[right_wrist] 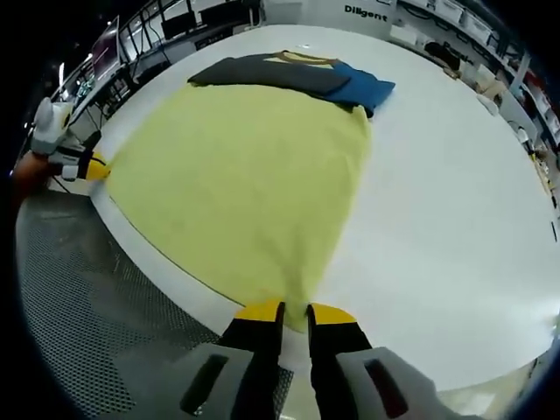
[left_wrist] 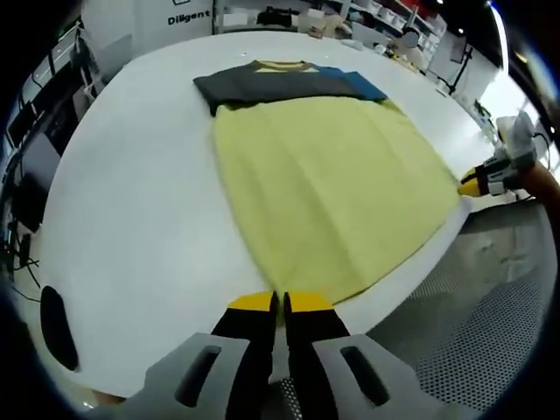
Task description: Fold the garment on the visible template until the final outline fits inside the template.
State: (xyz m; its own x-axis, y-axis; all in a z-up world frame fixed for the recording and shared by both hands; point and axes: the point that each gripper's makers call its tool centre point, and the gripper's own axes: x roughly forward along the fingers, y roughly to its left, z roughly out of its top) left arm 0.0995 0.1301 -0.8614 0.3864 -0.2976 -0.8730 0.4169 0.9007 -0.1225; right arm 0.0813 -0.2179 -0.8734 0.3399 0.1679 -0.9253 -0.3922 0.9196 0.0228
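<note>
A yellow garment [left_wrist: 328,192] lay spread flat on a white tabletop [left_wrist: 131,201], its hem running along the near edge of the tabletop. Its far end, toward the middle of the tabletop, was covered by dark grey sleeves and shoulders [left_wrist: 262,87], with a blue panel [left_wrist: 359,83] on one side and a yellow collar band [left_wrist: 280,65] just showing.

In the left gripper view, the left gripper [left_wrist: 280,304] sat at the near edge, its yellow-tipped fingers [left_wrist: 252,303] nearly together at one hem corner of the garment. Whether cloth was pinched between them could not be made out, since the fabric edge met the fingertips right at the narrow gap. The right gripper appeared small at the right of this view, at the other hem corner.

In the right gripper view, the right gripper [right_wrist: 293,312] sat likewise at its hem corner, fingers [right_wrist: 330,313] close together, the cloth tapering to a point at their tips; the grip itself was hard to confirm. The left gripper showed far off at the left, partly blurred.

No template outline could be made out beneath the garment. Perforated grey flooring [left_wrist: 490,289] lay below the tabletop edge. Shelves and clutter [left_wrist: 376,26] beyond the far edge were too small to identify.
</note>
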